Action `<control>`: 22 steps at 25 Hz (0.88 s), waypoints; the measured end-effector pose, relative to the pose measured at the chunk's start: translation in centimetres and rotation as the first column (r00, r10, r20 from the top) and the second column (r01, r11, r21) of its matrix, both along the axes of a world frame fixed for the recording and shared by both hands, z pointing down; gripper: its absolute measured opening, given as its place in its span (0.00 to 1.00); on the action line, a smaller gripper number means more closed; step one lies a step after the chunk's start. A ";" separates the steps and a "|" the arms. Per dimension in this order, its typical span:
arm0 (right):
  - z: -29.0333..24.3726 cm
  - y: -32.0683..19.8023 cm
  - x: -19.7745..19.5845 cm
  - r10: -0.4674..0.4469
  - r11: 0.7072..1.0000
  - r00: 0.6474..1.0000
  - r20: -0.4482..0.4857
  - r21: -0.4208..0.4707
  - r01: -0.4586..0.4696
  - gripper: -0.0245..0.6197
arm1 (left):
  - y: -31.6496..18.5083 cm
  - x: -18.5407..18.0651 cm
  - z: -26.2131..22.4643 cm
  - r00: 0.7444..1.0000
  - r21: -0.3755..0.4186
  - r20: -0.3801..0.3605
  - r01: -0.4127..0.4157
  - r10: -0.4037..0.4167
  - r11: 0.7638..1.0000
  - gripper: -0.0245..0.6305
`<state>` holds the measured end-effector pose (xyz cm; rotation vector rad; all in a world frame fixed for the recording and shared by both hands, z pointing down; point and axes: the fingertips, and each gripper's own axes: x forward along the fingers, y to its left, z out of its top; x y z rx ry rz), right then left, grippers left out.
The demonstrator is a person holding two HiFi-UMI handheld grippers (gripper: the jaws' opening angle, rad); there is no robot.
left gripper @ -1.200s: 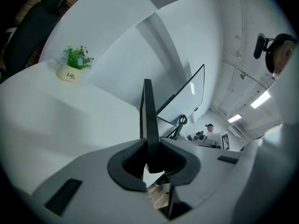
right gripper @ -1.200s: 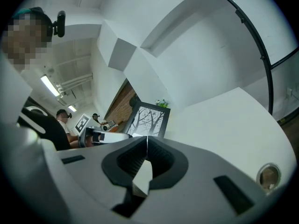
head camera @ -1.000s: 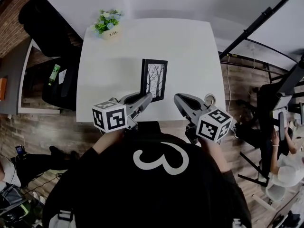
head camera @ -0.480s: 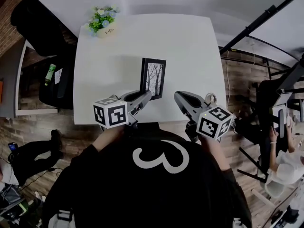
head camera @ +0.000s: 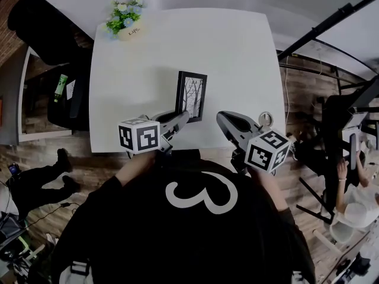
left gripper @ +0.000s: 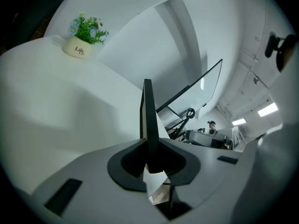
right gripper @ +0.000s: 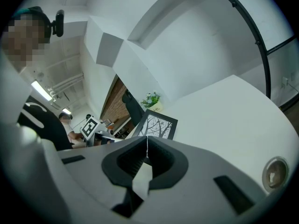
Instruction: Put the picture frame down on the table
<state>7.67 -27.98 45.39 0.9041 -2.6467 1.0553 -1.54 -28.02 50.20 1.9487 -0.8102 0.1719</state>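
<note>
A black picture frame (head camera: 192,94) with a bare-tree print stands upright over the near part of the white table (head camera: 237,58). My left gripper (head camera: 182,118) is shut on the frame's near lower edge. In the left gripper view the frame (left gripper: 148,111) shows edge-on, clamped between the jaws of that gripper (left gripper: 150,148). I cannot tell whether its base touches the table. My right gripper (head camera: 222,120) hangs just right of the frame, apart from it. Its jaws meet with nothing between them (right gripper: 147,141), and the frame's front (right gripper: 156,125) lies beyond.
A small pot of flowers (head camera: 123,22) sits at the table's far left corner. A round metal object (head camera: 265,120) lies at the front right edge. A black chair (head camera: 53,34) stands left of the table, and black stands are at the right.
My left gripper keeps its hold on the frame and the right gripper stays beside it. The head view has shifted slightly; nothing else has moved.
</note>
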 end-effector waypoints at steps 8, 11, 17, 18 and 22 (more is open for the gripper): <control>0.9 0.4 0.2 0.003 1.000 1.000 0.009 -0.028 -0.003 0.07 | 0.0 0.1 2.6 0.999 -0.110 -0.037 0.023 -0.027 0.994 0.14; 1.0 0.4 0.4 0.010 0.999 1.000 0.026 -0.039 -0.009 0.07 | 0.1 0.3 3.2 0.998 -0.138 -0.050 0.029 -0.036 0.990 0.14; 1.0 0.6 0.6 0.011 0.999 0.999 0.036 -0.045 -0.010 0.07 | 0.2 0.5 3.6 0.996 -0.157 -0.072 0.036 -0.048 0.987 0.14; 1.0 0.7 0.7 0.012 0.999 0.999 0.035 -0.046 -0.010 0.07 | 0.2 0.4 3.6 0.996 -0.161 -0.076 0.039 -0.052 0.986 0.14; 1.3 0.8 0.7 0.013 0.999 0.999 0.035 -0.053 -0.012 0.07 | 0.1 0.1 3.9 0.993 -0.180 -0.096 0.048 -0.066 0.983 0.14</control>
